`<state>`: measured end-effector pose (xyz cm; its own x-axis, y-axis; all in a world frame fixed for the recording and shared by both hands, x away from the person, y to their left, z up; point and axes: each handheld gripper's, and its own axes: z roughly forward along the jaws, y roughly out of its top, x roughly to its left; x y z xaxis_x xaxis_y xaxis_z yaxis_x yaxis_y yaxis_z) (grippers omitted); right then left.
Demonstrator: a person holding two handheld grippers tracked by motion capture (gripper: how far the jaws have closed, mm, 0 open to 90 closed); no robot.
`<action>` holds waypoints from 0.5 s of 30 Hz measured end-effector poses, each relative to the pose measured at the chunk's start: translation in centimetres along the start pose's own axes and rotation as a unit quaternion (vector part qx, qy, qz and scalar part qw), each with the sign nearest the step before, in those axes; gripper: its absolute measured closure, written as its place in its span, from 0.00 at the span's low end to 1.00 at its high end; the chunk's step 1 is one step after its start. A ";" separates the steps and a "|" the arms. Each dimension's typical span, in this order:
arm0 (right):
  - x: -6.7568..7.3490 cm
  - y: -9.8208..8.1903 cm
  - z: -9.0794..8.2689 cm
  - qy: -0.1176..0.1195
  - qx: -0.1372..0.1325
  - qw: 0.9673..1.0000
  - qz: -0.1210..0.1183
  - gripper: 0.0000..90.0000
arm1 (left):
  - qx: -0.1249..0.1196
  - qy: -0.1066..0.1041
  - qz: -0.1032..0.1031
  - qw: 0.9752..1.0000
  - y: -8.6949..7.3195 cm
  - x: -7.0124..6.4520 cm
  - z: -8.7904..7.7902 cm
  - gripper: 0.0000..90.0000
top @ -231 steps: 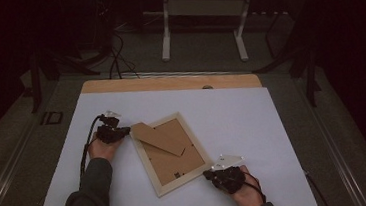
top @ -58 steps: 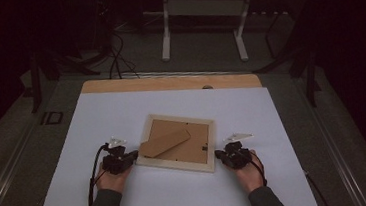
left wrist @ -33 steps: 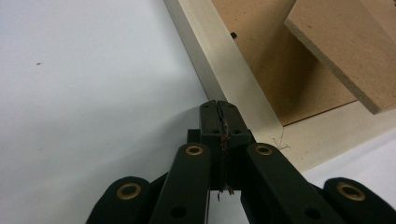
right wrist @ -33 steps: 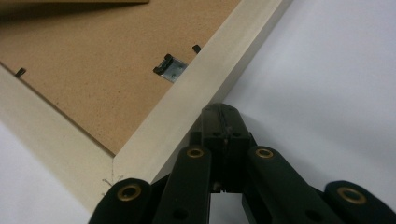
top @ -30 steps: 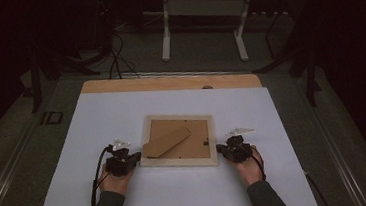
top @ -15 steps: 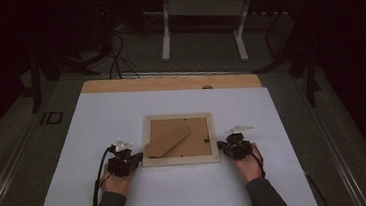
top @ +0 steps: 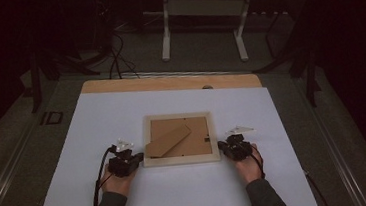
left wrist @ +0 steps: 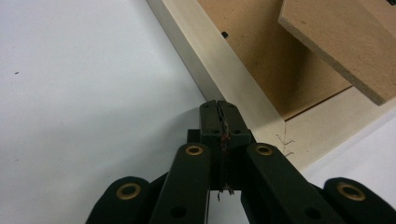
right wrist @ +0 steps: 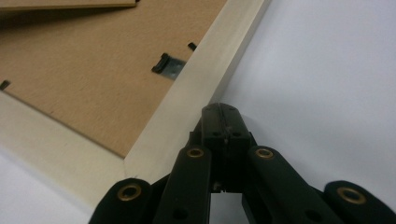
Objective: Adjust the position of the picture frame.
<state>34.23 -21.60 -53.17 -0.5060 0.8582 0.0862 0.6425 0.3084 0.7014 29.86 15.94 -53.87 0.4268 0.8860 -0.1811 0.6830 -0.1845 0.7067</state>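
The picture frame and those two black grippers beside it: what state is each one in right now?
Picture frame: lying face down, back up, square to the table edge.
Stand flap: partly lifted off the backing board.
Metal clip: turned in over the backing board.
Left gripper: shut, holding nothing, tips at the frame's left edge.
Right gripper: shut, holding nothing, tips at the frame's right edge.

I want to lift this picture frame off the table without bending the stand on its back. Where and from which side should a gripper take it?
Best grip the picture frame by its pale wooden border, probably at the bare left or right rail, coming in level from outside. It lies face down and flat, so only the outer edges are free; the brown stand slants across the backing. Both the left gripper and right gripper sit shut at those rails.
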 end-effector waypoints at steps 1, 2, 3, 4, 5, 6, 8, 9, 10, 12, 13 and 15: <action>0.0 -0.1 -0.1 0.003 -0.002 1.000 0.001 1.00 | 0.000 -0.001 0.000 1.000 0.0 0.0 0.0 1.00; -0.1 -0.2 -0.2 0.008 -0.002 1.000 0.000 1.00 | 0.000 -0.002 0.001 1.000 0.0 0.1 0.0 1.00; 0.0 -0.4 -0.3 0.009 -0.011 1.000 -0.003 1.00 | 0.000 -0.003 0.004 1.000 0.0 0.1 0.0 1.00; 0.0 -0.4 -0.3 0.009 -0.011 1.000 -0.003 1.00 | 0.000 -0.003 0.004 1.000 0.0 0.1 0.0 1.00; 0.1 -0.4 -0.4 0.009 -0.015 1.000 -0.003 1.00 | 0.001 -0.007 0.002 1.000 0.0 0.2 0.0 1.00; 0.1 -0.4 -0.6 0.009 -0.020 1.000 -0.005 0.99 | 0.000 -0.009 0.001 1.000 0.0 0.3 -0.1 1.00; 0.2 -0.3 -0.9 0.007 -0.027 1.000 -0.009 0.96 | -0.002 -0.010 0.001 1.000 0.0 0.5 -0.2 0.97; 0.3 -0.3 -1.1 0.008 -0.031 0.999 -0.010 0.95 | -0.002 -0.009 0.001 1.000 0.0 0.5 -0.3 0.96; 0.3 -0.3 -1.3 0.011 -0.036 0.999 -0.010 0.94 | -0.005 -0.008 0.001 1.000 0.0 0.5 -0.3 0.95; 0.2 -0.3 -1.5 0.013 -0.040 0.999 -0.013 0.93 | -0.006 -0.009 0.000 1.000 0.0 0.6 -0.4 0.94; 0.2 -0.3 -1.7 0.013 -0.044 0.999 -0.013 0.92 | -0.008 -0.007 0.001 1.000 0.0 0.7 -0.5 0.94; -0.3 -0.2 -2.4 0.014 -0.056 0.998 -0.005 0.89 | -0.010 -0.004 0.002 1.000 0.1 0.8 -0.6 0.91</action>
<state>32.81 -22.89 -51.64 -0.5299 0.8424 0.0972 0.5694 0.2685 0.7769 29.86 16.87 -53.54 0.4336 0.8821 -0.1843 0.6696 -0.1785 0.7209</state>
